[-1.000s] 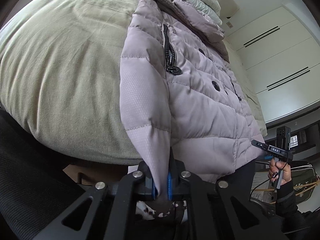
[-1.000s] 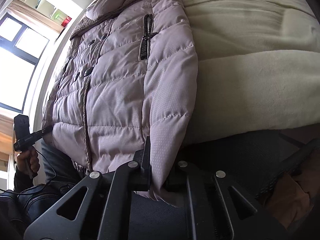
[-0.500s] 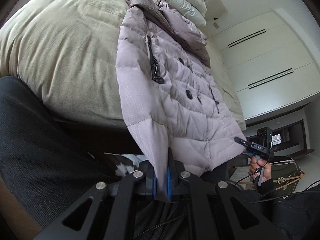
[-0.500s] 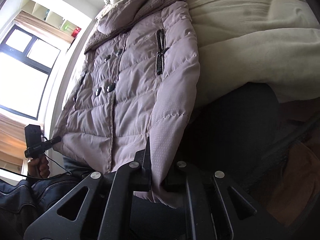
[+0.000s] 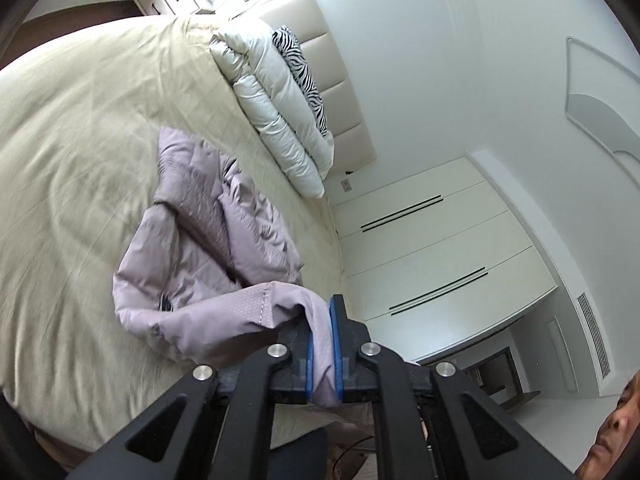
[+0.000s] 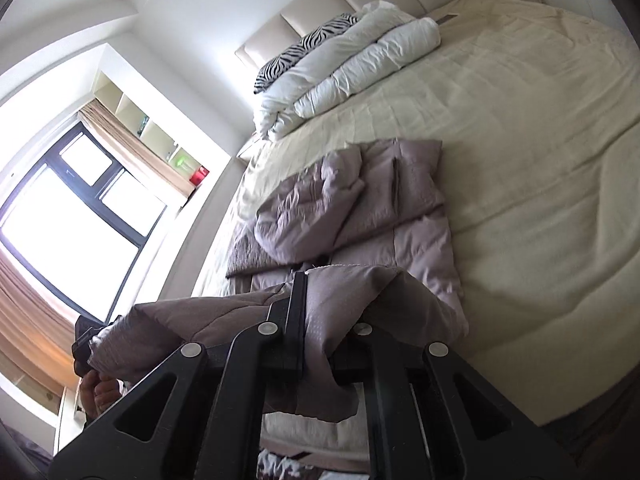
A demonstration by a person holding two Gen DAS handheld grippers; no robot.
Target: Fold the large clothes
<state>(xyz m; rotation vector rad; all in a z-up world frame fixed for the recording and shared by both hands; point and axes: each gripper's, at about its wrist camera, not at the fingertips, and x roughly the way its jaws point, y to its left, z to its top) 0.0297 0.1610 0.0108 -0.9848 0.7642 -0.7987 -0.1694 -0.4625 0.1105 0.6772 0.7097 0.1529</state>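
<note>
I hold the jacket [image 5: 208, 264] hem aloft over the bed [image 5: 80, 160], left gripper [image 5: 321, 344] and right gripper [image 6: 316, 332] each clenched on it; slick fabric may slip, spoiling the fold.

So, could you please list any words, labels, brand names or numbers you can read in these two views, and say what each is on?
None can be read.
The lilac jacket, held by the left claw and the right claw, shows no label or print.
The zebra pillow bears only a pattern.
The wall plates by the headboard are too small to show any marking.
The red container on the window shelf is too small and blurred to read.
</note>
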